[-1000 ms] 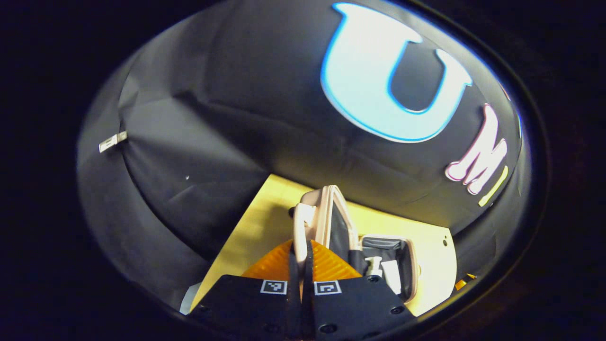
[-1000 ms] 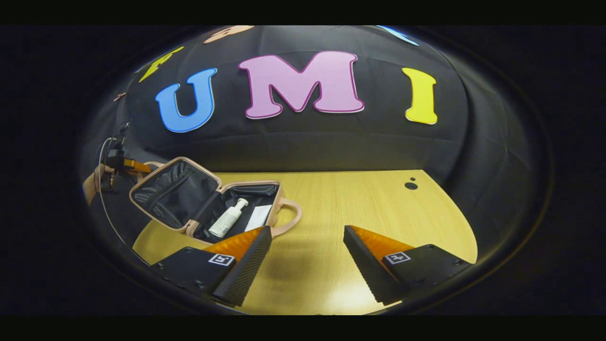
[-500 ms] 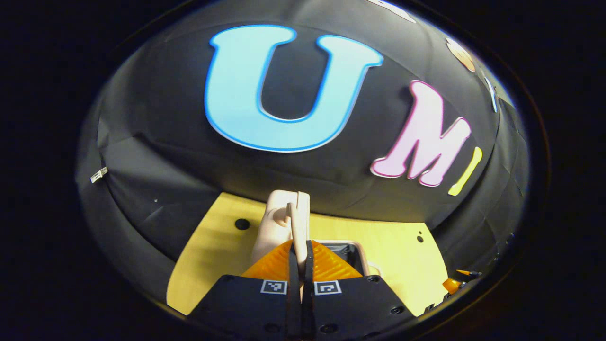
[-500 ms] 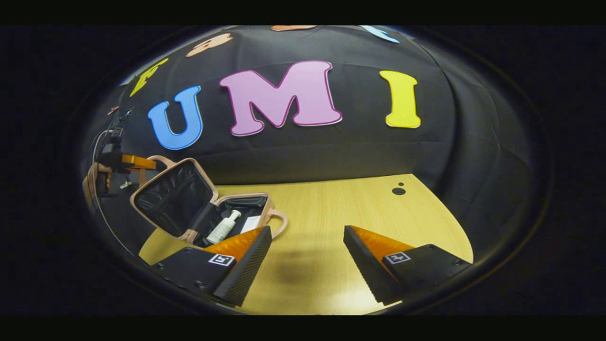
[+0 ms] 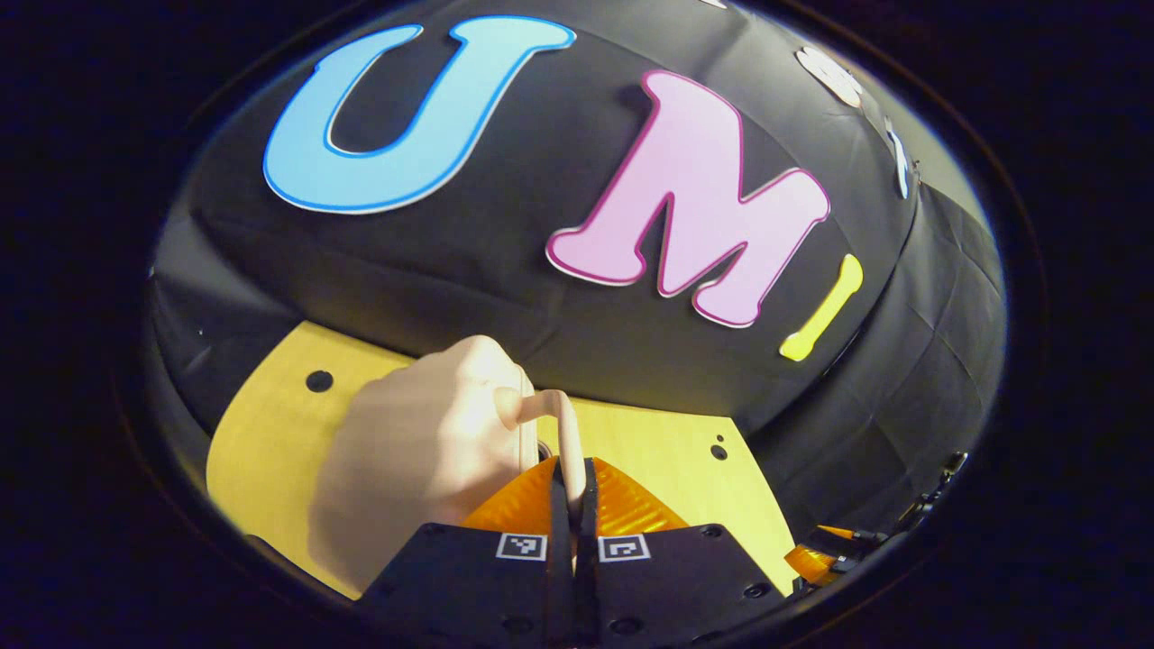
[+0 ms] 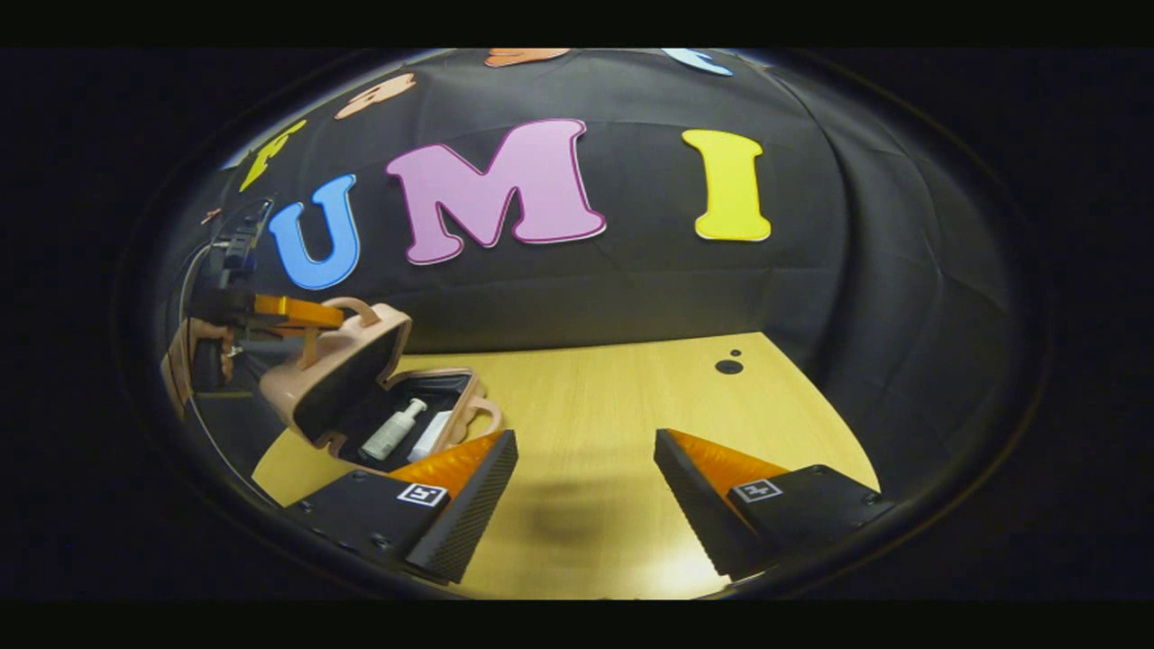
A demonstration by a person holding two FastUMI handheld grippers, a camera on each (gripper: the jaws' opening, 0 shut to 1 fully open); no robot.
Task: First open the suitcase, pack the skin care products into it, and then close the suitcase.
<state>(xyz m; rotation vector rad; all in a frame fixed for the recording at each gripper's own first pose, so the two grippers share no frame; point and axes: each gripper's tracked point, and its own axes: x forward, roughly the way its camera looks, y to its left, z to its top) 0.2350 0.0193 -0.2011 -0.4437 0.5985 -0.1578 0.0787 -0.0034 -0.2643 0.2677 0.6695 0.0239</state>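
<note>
We see the left gripper (image 5: 573,478) pinching the lid handle (image 5: 566,433) of the pink suitcase (image 6: 347,365), its lid half hiding a pump bottle (image 6: 391,430); beside the suitcase, the right gripper (image 6: 586,491) is spread.

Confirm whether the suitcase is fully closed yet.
No: in the right gripper view the suitcase lid is still raised, with a bottle visible inside.

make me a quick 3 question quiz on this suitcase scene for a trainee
1. True or false: the left gripper is shut on the lid handle.
2. The suitcase lid is: A flat open, B partly lowered, C fully shut.
3. Fill in: the right gripper hangs open above the ____.

Key: 1 true. 2 B; the pump bottle still shows inside the suitcase. 3 table.
</note>
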